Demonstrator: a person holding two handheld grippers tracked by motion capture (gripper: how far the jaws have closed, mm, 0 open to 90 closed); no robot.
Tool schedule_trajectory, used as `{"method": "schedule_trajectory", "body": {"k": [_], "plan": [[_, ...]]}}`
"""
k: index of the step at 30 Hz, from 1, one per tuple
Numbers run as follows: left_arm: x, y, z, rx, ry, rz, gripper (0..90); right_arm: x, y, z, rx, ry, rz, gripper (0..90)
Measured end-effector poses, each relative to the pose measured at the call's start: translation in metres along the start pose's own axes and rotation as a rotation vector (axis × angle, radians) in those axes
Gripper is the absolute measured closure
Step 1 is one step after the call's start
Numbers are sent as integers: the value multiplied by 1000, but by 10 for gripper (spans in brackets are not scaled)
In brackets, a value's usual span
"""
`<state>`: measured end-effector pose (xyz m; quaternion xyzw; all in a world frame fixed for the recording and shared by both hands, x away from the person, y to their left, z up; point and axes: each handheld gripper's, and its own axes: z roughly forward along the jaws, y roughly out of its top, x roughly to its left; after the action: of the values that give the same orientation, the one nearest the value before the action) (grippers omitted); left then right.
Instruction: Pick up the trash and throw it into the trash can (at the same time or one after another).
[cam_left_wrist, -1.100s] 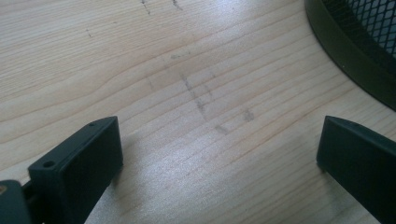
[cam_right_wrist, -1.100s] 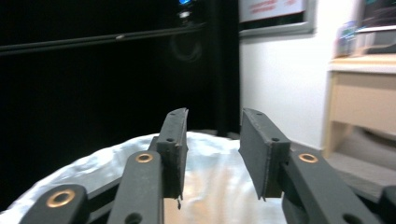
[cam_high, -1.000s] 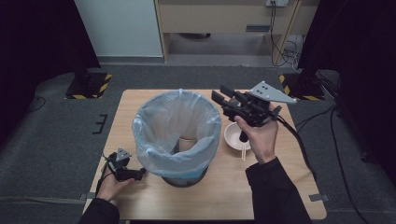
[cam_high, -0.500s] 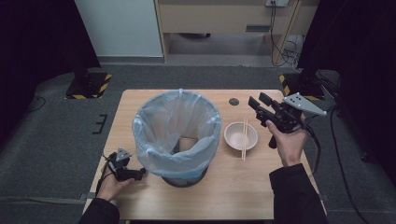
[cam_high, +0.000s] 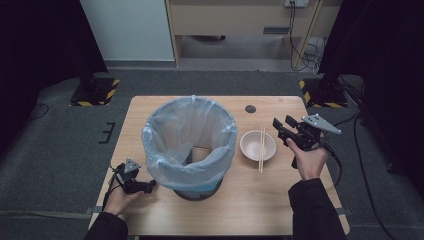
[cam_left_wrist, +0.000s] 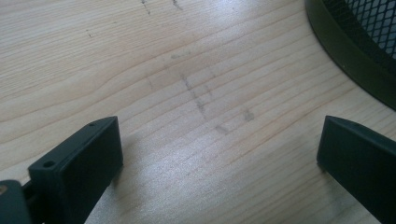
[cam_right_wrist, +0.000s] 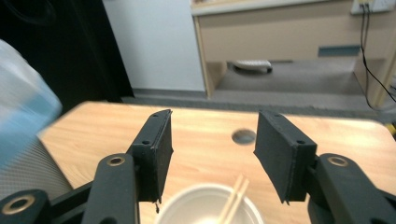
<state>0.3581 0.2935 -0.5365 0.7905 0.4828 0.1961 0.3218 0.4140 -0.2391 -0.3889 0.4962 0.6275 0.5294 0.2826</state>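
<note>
Right tool (cam_high: 283, 127) moved off bin (cam_high: 189, 142) — jaws opening, empty | bowl (cam_high: 257, 145) just left, below it

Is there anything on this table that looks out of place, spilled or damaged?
Nothing looks spilled or broken. The bin with its plastic liner stands upright. The pair of chopsticks lies across the rim of the white bowl, which seems deliberate. Faint scuff marks show on the table beside the bin's base.

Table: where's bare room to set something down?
Free: the near strip of the table in front of the bin and bowl, and the far left corner. Crowded: right side, with bowl, chopsticks and right tool.
</note>
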Motion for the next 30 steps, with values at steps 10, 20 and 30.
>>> {"method": "schedule_trajectory", "body": {"k": [10,20,30], "plan": [[0,0,0,0,0,0,0,-12,-40,24,129,-43,4,531],[0,0,0,0,0,0,0,-12,-66,39,228,-47,26,611],[0,0,0,-1,0,0,0,-12,-81,52,291,-44,36,655]]}}
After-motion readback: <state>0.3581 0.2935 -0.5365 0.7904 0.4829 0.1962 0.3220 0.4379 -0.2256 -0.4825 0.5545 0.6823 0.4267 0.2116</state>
